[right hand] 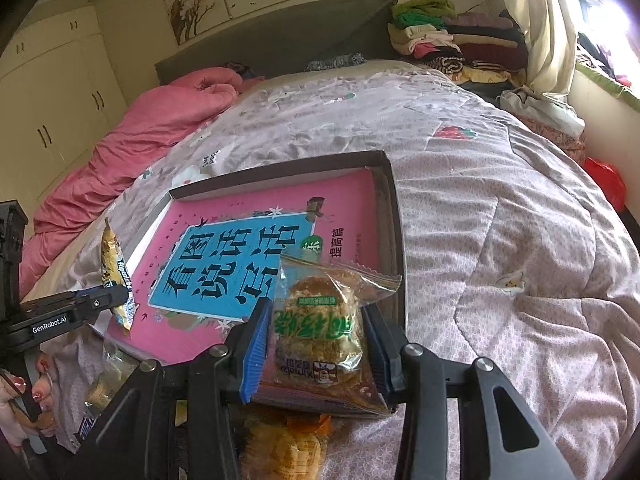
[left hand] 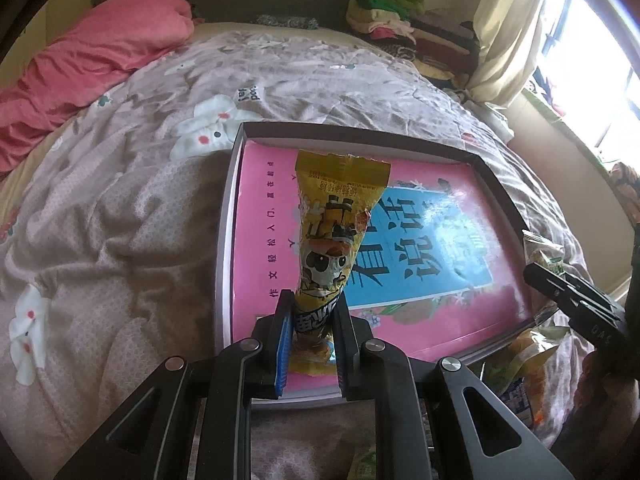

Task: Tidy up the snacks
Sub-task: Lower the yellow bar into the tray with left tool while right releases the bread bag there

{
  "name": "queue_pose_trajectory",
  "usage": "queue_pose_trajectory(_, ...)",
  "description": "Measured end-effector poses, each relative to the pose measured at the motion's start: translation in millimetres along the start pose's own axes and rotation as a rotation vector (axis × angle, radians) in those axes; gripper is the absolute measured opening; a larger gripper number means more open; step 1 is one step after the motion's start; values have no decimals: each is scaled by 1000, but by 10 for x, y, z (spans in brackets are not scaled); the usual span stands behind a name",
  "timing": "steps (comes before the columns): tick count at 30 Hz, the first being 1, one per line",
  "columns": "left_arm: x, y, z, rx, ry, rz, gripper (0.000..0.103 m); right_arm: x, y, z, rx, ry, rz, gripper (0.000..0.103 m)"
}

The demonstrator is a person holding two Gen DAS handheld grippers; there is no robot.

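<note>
Left gripper [left hand: 310,344] clamped on yellow snack packet [left hand: 334,236] above the shallow box [left hand: 500,178]; right gripper [right hand: 318,350] clamped on clear-wrapped cake [right hand: 320,316] over the box's near edge.

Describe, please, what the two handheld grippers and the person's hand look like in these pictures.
Both grippers are black, with angular linkage arms and silver pivot bolts. The left gripper and the right gripper each show a ribbed blue pad on one finger. The left one's side reads GenRobot.AI in white. The hand has red-painted nails. No sleeve or cable shows.
</note>
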State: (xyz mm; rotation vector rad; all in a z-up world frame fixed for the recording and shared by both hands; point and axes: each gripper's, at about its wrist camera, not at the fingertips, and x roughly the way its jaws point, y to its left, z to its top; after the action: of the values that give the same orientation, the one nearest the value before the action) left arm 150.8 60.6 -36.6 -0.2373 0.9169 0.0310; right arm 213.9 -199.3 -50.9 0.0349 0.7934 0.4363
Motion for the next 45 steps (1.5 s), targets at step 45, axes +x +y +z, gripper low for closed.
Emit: queue_pose_trajectory(45,-52,2,-24,3,-6,-6,45,-118,48,14,-14,-52,-18,50)
